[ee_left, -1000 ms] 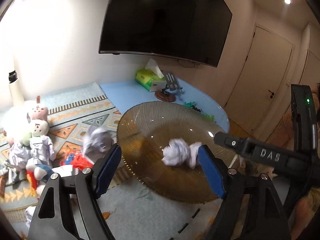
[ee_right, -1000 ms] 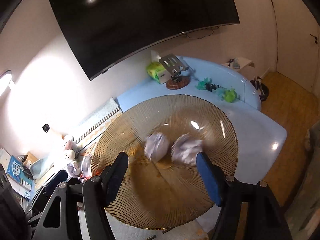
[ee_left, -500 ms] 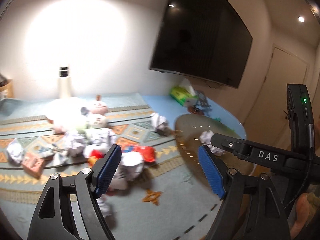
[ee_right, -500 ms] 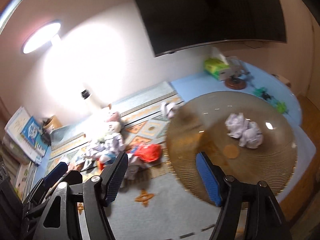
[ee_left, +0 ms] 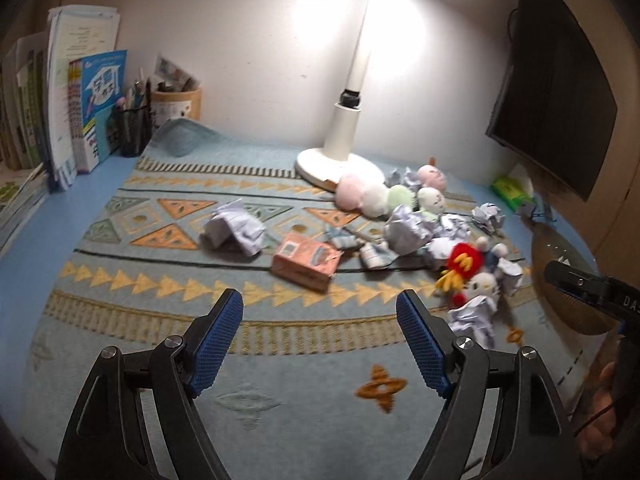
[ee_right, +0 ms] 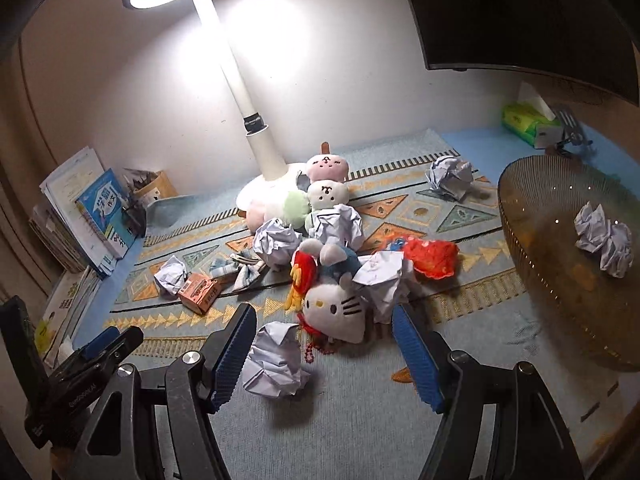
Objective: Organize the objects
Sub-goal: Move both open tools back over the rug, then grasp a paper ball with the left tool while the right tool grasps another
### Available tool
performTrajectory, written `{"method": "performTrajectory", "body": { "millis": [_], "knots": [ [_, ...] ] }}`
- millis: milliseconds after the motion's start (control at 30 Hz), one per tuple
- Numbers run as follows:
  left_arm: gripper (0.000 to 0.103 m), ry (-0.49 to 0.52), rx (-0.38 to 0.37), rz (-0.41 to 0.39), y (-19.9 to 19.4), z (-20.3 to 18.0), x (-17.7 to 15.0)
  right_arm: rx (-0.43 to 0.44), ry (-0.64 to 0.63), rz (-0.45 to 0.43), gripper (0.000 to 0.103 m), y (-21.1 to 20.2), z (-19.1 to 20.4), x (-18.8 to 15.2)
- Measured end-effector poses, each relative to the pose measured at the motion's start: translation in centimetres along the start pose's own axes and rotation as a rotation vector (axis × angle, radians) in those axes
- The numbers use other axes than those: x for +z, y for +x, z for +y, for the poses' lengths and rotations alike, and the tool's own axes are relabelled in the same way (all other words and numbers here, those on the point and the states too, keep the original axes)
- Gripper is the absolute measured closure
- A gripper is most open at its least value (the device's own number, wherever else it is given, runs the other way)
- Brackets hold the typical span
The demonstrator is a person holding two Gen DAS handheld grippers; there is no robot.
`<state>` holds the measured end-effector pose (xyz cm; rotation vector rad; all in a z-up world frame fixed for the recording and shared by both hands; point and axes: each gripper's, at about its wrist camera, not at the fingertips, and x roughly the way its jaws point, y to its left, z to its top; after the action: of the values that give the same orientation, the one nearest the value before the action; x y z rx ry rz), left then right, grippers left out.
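My left gripper (ee_left: 320, 342) is open over bare mat, nothing between its blue pads. Beyond it lie a crumpled paper ball (ee_left: 234, 228), a pink carton (ee_left: 306, 260) and a heap of plush toys (ee_left: 400, 196) mixed with paper balls. My right gripper (ee_right: 324, 354) is open too. In its view a paper ball (ee_right: 276, 360) lies close by the left pad, and a white cat plush (ee_right: 336, 312) sits just beyond the fingertips. An amber bowl (ee_right: 532, 248) at the right holds two paper balls (ee_right: 604, 240).
A white desk lamp (ee_right: 264, 152) stands behind the heap. Books (ee_left: 68, 112) and a pen holder (ee_left: 134, 128) line the far left. A green tissue box (ee_right: 524, 122) and a dark screen (ee_right: 520, 12) are at the back right. The amber bowl (ee_left: 560, 248) shows at the right edge.
Both grippers swung left, away from the bowl and toward the heap on the patterned mat. The bowl slid to the right edge of both views. Both stayed open.
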<state>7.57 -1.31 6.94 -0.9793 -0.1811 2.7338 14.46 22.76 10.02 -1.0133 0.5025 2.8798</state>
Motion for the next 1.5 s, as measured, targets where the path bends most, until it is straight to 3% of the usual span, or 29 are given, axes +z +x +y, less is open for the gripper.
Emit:
{"method": "performTrajectory", "body": {
  "millis": [133, 200, 267, 400, 800, 867, 1000, 1133, 1233, 1500],
  "knots": [
    [0.025, 0.024, 0.071, 0.028, 1.8, 1.0, -1.5, -0.023, 0.038, -0.025, 0.032, -0.4, -2.1, -1.3],
    [0.025, 0.031, 0.053, 0.054, 2.0, 0.9, -1.5, -0.031, 0.062, -0.025, 0.029, -0.2, -3.1, -1.4],
    [0.025, 0.058, 0.059, 0.025, 1.7, 0.5, -1.6, -0.043, 0.080, -0.023, 0.025, 0.3, -3.8, -1.5],
    [0.025, 0.078, 0.070, 0.038, 1.8, 0.2, -1.8, -0.032, 0.089, -0.003, 0.025, 1.7, -4.2, -1.8],
    [0.025, 0.008, 0.059, 0.062, 2.1, 1.5, -1.6, 0.098, 0.040, 0.036, 0.024, 2.2, -0.9, -3.0],
    [0.025, -0.014, 0.077, 0.051, 1.9, 1.9, -1.5, 0.101, 0.006, 0.049, 0.018, 2.5, 0.3, -3.1],
    [0.025, -0.098, 0.088, 0.053, 2.6, 4.6, 0.3, 0.075, -0.063, 0.069, 0.015, 3.6, 2.5, -2.9],
    [0.025, -0.103, 0.119, 0.098, 6.0, 7.5, 3.4, 0.078, -0.088, 0.105, 0.015, 5.3, 3.8, -2.8],
    [0.025, -0.135, 0.076, 0.170, 9.1, 8.9, 5.1, 0.066, -0.102, 0.117, 0.015, 6.3, 4.2, -2.8],
    [0.025, -0.065, 0.100, 0.169, 12.9, 7.2, 6.4, 0.029, -0.111, 0.144, 0.017, 7.5, 4.5, -2.7]
  ]
}}
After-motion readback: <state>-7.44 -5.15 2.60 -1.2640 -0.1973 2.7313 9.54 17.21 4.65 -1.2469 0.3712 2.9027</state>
